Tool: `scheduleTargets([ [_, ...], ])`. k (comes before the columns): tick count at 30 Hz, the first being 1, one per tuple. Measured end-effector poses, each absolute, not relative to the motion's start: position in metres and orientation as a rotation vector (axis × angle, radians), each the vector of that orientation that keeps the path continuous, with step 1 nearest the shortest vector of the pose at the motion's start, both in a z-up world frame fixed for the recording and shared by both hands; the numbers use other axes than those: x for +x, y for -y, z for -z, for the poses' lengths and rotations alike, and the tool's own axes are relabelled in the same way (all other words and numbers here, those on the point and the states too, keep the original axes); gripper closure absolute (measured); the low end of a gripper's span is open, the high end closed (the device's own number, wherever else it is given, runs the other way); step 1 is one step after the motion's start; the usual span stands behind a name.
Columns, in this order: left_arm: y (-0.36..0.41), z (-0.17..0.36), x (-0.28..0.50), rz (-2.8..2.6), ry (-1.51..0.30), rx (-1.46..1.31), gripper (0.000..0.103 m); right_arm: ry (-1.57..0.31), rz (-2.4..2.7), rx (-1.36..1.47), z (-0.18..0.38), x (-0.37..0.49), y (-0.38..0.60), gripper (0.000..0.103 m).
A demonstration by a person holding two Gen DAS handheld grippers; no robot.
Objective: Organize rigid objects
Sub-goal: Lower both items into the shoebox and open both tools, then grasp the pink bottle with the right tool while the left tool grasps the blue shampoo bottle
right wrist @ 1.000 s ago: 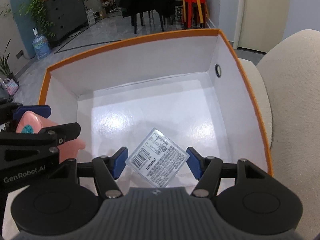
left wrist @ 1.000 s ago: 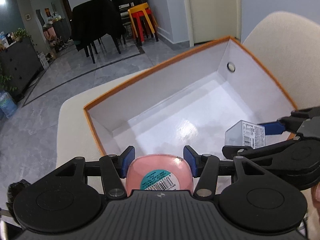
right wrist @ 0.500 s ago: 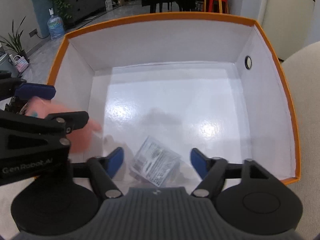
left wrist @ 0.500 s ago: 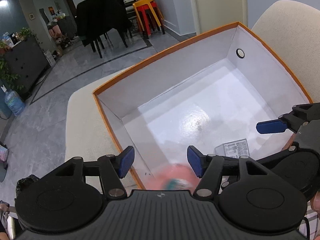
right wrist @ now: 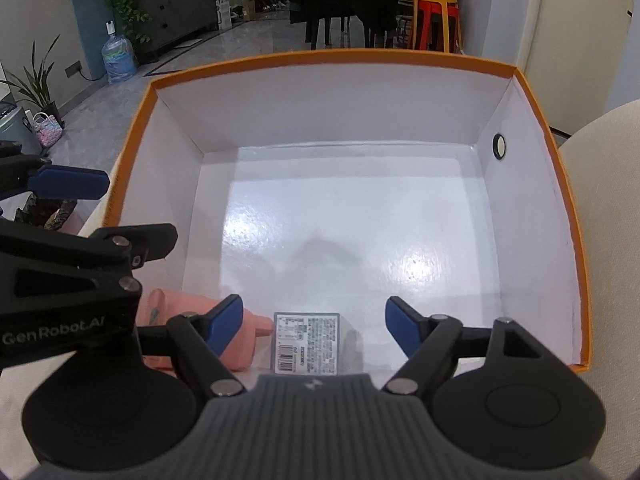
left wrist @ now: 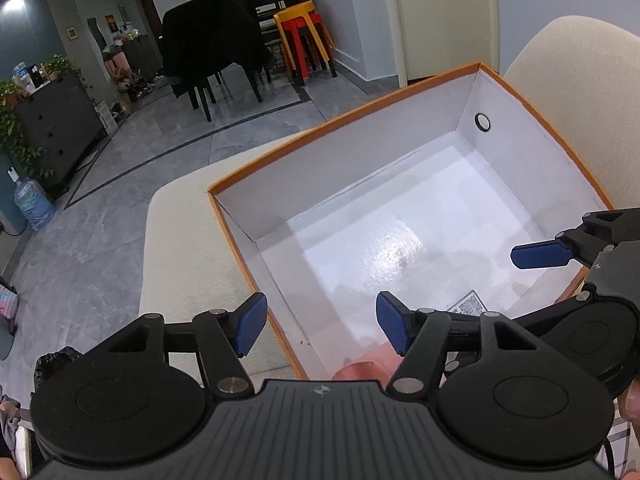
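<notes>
Both objects have dropped from the jaws into the orange-rimmed box (right wrist: 568,208).
Box sits on a cream cushion (left wrist: 180,264) above grey tiled floor (left wrist: 120,184); pink piece (right wrist: 240,344) and clear labelled case (right wrist: 307,342) lie at its near wall; left hand-held gripper (left wrist: 320,322) and right hand-held gripper (right wrist: 314,322) both stand open, holding nothing.

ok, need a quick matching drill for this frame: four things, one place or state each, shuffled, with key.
Things
1. pink plastic container
2. clear labelled packet
3. orange-rimmed white box
4. stacked red and yellow stools

Places or states
A. on the floor behind the box
B. flat on the box floor, label up
C. holding both items
D. lying on its side in the near-left corner

Pairs: 1-D, 2-B, 3-C, 4-A
</notes>
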State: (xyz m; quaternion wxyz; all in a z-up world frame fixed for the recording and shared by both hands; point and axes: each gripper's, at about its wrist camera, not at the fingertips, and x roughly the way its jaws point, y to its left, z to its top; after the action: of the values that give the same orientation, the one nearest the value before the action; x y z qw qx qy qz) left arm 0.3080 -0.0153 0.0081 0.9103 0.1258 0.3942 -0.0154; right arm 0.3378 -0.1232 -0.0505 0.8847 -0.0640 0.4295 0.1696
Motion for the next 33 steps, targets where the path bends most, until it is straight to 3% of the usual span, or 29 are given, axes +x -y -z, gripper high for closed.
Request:
scheduleTargets([
  [18,0.0,-0.031,0.264,0.005,-0.795,0.256,0.029,-0.86,-0.356,-0.167,0.016,0.304,0.12,0.021],
  [33,-0.044,-0.021,0.166,-0.003,-0.817,0.108,0.028,-0.827,-0.366,-0.108,-0.01,0.25,0.122,0.021],
])
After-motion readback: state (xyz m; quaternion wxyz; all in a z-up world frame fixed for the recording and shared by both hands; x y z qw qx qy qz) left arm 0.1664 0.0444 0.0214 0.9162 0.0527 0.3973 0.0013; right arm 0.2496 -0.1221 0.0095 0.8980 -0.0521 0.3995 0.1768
